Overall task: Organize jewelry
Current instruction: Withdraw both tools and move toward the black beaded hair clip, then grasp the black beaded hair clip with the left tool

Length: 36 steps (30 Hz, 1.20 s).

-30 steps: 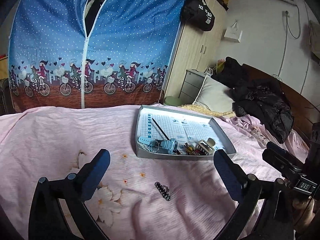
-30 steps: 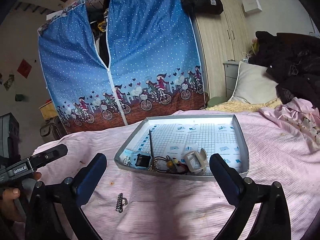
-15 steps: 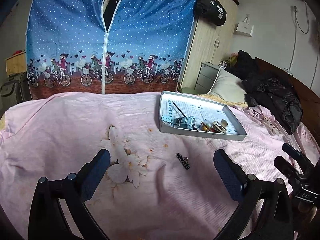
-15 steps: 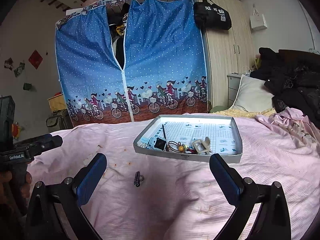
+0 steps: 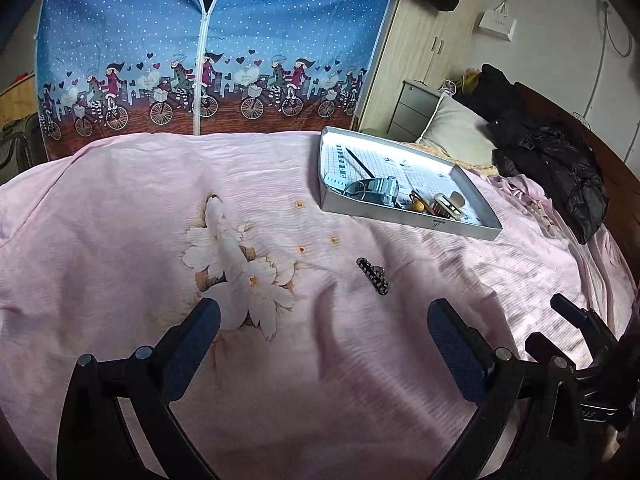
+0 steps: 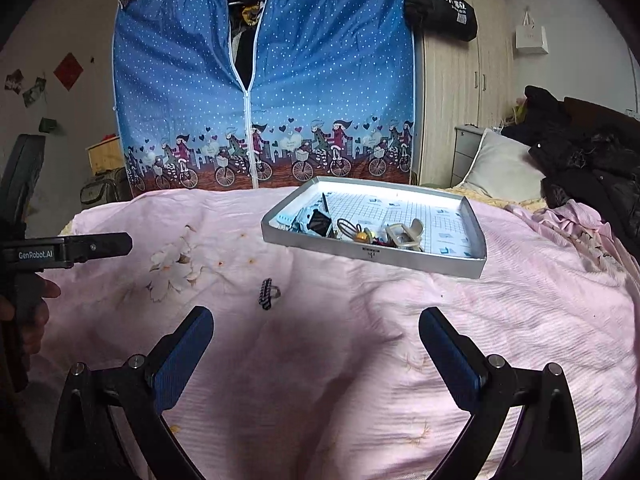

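Observation:
A grey shallow tray point(image 5: 404, 222) point(image 6: 372, 256) lies on the pink bedspread. It holds a watch, hair ties, a beige hair claw point(image 5: 448, 202) point(image 6: 404, 234) and a thin black stick. A black beaded hair clip point(image 5: 373, 274) point(image 6: 267, 293) lies loose on the bedspread in front of the tray. My left gripper point(image 5: 324, 344) is open and empty, just short of the clip. My right gripper point(image 6: 316, 344) is open and empty, with the clip ahead and to its left. The left gripper also shows at the left edge of the right wrist view point(image 6: 68, 248).
A blue fabric wardrobe point(image 6: 260, 92) stands behind the bed, with a wooden cupboard point(image 6: 456, 100) beside it. A grey pillow point(image 5: 456, 136) and black jackets point(image 5: 552, 160) lie at the bed's right end. A ridge in the bedspread point(image 5: 224, 236) runs left of the clip.
Both grippers have pulled back from the tray, which now looks smaller and farther. The clip still lies on the bedspread. Both stay open.

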### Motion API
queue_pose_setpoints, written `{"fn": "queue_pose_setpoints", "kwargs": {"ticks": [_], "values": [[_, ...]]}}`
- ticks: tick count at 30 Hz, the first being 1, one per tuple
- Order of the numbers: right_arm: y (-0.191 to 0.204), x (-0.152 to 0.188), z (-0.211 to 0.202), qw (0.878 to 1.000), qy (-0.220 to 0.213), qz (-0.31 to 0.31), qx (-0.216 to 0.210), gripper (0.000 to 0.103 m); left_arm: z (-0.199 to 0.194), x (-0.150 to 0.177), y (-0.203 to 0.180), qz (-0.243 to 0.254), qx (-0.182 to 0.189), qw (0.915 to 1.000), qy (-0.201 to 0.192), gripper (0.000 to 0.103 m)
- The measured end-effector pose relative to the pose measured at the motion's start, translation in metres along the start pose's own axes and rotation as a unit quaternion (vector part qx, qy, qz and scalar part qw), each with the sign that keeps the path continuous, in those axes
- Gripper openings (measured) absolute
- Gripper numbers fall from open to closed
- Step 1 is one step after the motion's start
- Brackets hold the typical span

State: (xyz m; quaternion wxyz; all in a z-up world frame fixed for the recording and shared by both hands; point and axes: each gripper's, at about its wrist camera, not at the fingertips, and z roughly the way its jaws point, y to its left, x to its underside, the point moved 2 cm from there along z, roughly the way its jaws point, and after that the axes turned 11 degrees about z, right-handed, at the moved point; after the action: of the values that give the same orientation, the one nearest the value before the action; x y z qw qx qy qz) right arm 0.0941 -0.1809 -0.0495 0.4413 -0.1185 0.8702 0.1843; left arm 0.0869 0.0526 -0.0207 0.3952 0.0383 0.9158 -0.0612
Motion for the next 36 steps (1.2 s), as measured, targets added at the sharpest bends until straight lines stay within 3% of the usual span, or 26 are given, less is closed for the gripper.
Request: {"fn": "queue_pose_setpoints", "kwargs": {"ticks": [11,18,21,23,26,31,36], "values": [[-0.004,0.008,0.01,1.0,0.021,0.012,0.007,0.103,0.023,0.008,-0.01,0.024,0.006,0.9992,0.032,0.101],[-0.023,0.01,0.035,0.997,0.073,0.005,0.023,0.103,0.047,0.009,-0.022,0.045,0.035,0.9979,0.031,0.1],[-0.031,0.008,0.045,0.996,0.091,-0.014,0.015,0.103,0.061,0.009,-0.029,0.063,0.06,0.9955,0.037,0.09],[-0.036,0.009,0.052,0.994,0.103,-0.025,0.006,0.103,0.073,0.008,-0.033,0.074,0.077,0.9931,0.048,0.072],[-0.047,0.009,0.063,0.993,0.114,-0.016,-0.011,0.103,0.092,0.007,-0.037,0.073,0.109,0.9893,0.064,0.054],[-0.063,0.0,0.071,0.993,0.113,0.013,-0.039,0.102,0.121,0.002,-0.04,0.062,0.134,0.9857,0.082,0.047],[-0.066,-0.009,0.09,0.991,0.125,-0.002,-0.053,0.079,0.146,-0.01,-0.045,0.057,0.14,0.9846,0.087,0.047]]}}
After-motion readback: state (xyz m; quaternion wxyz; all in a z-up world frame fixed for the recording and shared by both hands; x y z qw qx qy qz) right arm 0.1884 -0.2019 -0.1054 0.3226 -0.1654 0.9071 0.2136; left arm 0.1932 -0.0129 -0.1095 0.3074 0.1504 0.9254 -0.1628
